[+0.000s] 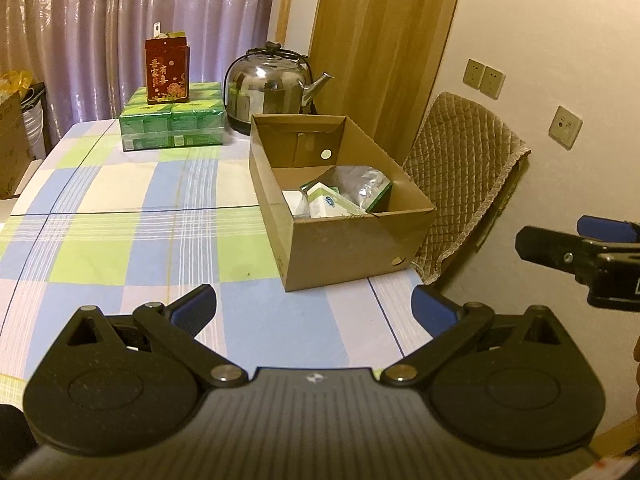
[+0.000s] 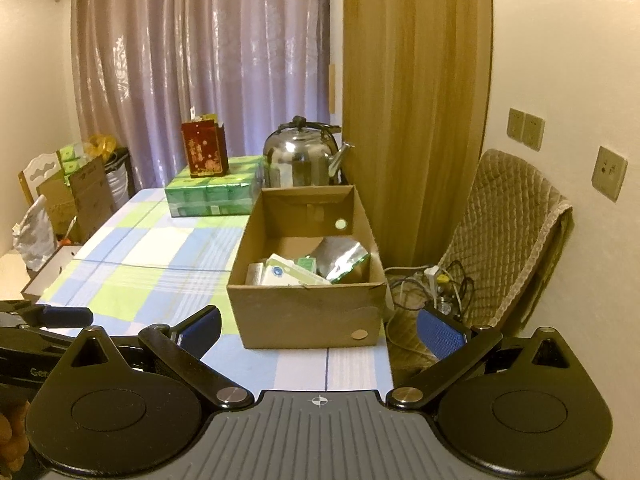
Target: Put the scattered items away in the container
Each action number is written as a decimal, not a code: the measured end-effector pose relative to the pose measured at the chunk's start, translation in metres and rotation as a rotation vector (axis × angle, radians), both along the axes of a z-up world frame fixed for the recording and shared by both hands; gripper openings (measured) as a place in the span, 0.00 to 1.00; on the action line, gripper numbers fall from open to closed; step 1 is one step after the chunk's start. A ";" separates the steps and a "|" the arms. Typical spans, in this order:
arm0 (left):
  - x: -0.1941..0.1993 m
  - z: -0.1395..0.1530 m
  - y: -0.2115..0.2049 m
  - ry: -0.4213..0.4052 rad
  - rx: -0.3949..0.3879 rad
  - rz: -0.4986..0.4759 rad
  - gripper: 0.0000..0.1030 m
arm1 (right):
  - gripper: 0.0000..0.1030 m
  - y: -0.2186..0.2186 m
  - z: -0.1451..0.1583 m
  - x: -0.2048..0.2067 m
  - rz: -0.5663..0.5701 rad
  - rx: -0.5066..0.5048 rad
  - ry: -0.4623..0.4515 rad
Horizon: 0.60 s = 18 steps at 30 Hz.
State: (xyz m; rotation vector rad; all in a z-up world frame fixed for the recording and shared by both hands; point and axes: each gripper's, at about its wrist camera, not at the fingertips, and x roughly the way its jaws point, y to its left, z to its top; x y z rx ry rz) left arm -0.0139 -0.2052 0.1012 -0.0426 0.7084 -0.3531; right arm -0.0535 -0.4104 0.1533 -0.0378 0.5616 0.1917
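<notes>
Nearest in the left wrist view, the left gripper [image 1: 314, 308] is seen with fingers spread and nothing held, above the checked tablecloth [image 1: 120, 220], while the cardboard box [image 1: 340, 240] with packets [image 1: 340, 196] inside is found just beyond, toward the right edge of the table. From the right wrist view, the right gripper [image 2: 320, 330] is likewise shown spread and empty, the box [image 2: 308, 312] close ahead; because it sits by the table's right edge, it could be pushed off by a careless nudge.
</notes>
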 end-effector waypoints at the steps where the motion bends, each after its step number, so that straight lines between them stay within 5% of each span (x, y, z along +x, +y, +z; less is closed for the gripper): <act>1: -0.001 0.000 0.001 -0.002 -0.001 0.002 0.99 | 0.98 0.001 0.000 -0.001 0.003 -0.004 -0.001; 18: 0.000 -0.005 0.005 0.010 -0.014 0.010 0.99 | 0.98 0.007 -0.006 -0.002 0.002 -0.013 0.015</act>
